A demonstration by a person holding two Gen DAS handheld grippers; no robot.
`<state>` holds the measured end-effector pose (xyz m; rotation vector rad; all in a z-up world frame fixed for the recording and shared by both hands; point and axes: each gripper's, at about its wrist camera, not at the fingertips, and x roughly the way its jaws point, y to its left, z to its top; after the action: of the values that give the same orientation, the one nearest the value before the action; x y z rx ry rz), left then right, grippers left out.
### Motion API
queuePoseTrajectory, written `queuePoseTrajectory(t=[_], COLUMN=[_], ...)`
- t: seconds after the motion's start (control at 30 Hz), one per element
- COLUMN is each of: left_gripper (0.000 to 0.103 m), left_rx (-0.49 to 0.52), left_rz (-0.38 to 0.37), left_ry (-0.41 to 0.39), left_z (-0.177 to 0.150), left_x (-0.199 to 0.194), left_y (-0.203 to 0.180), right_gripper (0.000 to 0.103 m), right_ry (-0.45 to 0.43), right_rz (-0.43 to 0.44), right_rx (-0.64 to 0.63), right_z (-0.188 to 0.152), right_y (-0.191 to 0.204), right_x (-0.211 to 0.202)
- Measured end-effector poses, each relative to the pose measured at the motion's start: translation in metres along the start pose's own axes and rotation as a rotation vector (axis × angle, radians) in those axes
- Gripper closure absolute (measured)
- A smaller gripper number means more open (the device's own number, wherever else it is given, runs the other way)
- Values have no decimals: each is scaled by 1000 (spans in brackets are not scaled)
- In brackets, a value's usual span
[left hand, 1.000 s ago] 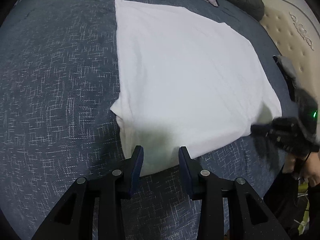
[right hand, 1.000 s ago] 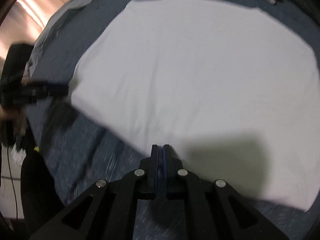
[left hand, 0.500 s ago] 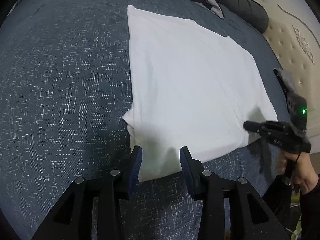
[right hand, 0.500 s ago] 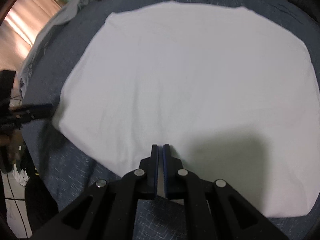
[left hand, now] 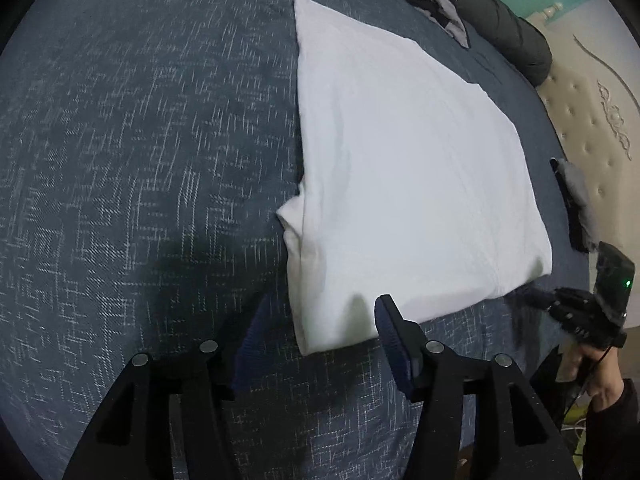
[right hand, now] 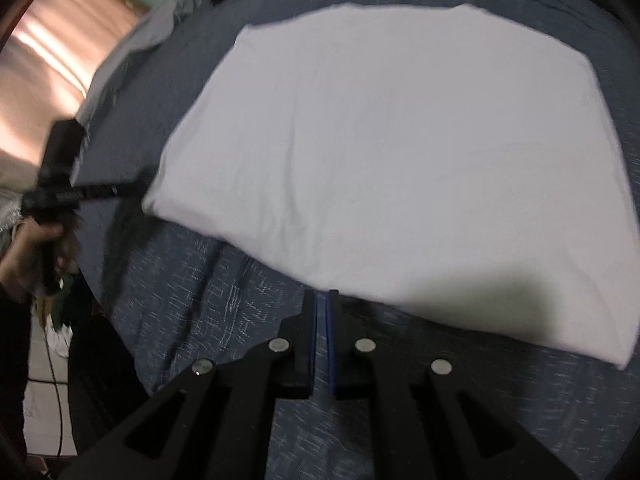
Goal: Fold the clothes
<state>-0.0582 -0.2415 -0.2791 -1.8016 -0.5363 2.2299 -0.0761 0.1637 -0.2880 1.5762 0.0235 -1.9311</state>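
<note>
Left gripper (left hand: 320, 320) was opening its jaws, straddling the near corner of the folded white garment (left hand: 400, 168) with neither pad pressing the cloth. Right gripper (right hand: 322, 312) had its jaws together and empty, its tips just short of the garment's near edge. The garment lay flat on the dark blue bedspread (left hand: 140, 160), filling the 12 o'clock field of both views. Risk: a sleeve layer protruded at 9 o'clock, so a shallow pinch would probably catch one layer only and skew the fold. Both grippers pointed steeply downward, each hand-held.
</note>
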Motion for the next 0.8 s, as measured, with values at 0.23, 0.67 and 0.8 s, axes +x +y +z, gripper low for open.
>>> queuePoseTrajectory(t=[0.23, 0.67, 0.8], left_gripper=[39, 61, 76], left_rx=[-64, -90, -76], left_rz=[-48, -46, -37], left_ry=[11, -51, -47], left_z=[15, 18, 20], left_x=[22, 34, 41], left_y=[8, -6, -15], right_gripper=[99, 99, 99], right_ry=[-77, -168, -180], right_rz=[-21, -66, -69], right_rx=[117, 259, 270], right_z=[-10, -33, -36], right_y=[-44, -112, -123], right_x=[-24, -61, -70])
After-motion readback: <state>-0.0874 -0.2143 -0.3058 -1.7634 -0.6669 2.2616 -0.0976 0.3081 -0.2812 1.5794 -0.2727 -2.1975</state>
